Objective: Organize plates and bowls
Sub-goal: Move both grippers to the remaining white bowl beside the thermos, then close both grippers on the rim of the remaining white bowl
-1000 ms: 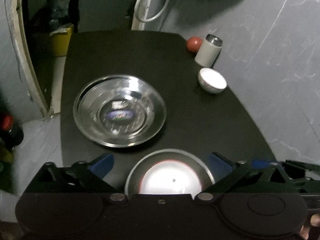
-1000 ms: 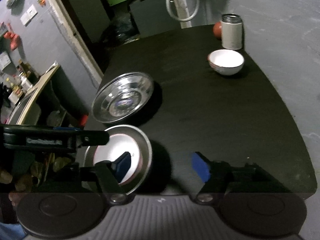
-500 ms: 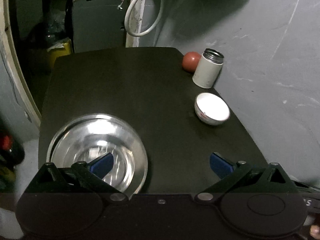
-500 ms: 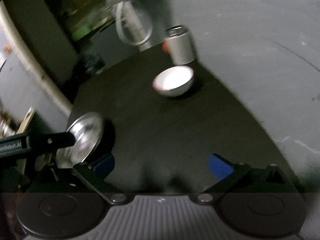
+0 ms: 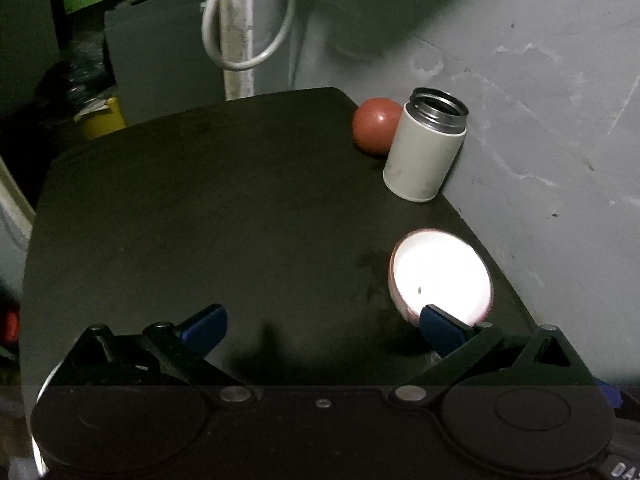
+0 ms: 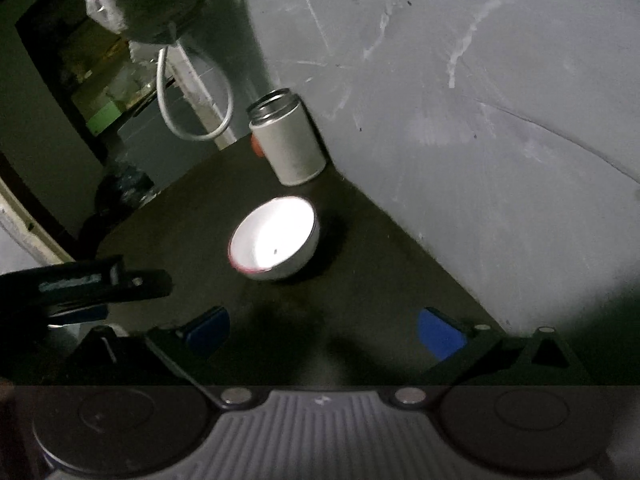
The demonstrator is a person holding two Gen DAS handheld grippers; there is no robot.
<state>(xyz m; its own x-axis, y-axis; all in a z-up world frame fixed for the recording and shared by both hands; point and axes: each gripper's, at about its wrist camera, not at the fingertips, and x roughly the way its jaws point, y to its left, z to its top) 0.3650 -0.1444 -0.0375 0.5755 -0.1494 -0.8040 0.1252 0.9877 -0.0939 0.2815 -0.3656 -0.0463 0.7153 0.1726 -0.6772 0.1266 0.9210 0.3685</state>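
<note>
Left tongs: spread wide, nothing between the blue pads; right pad overlaps the near rim of the white bowl in the left wrist view, contact not discernible.
Right tongs: spread wide, empty, over bare desk short of the bowl.
White bowl: upright on the black desk, near its right edge by the grey wall; reddish rim, bright interior with a small dark speck.
Flask: white body, open metal mouth, standing beyond the bowl, at the wall.
Red ball: just behind the flask, touching or nearly so.
Cable loop: hangs past the desk's far end.
</note>
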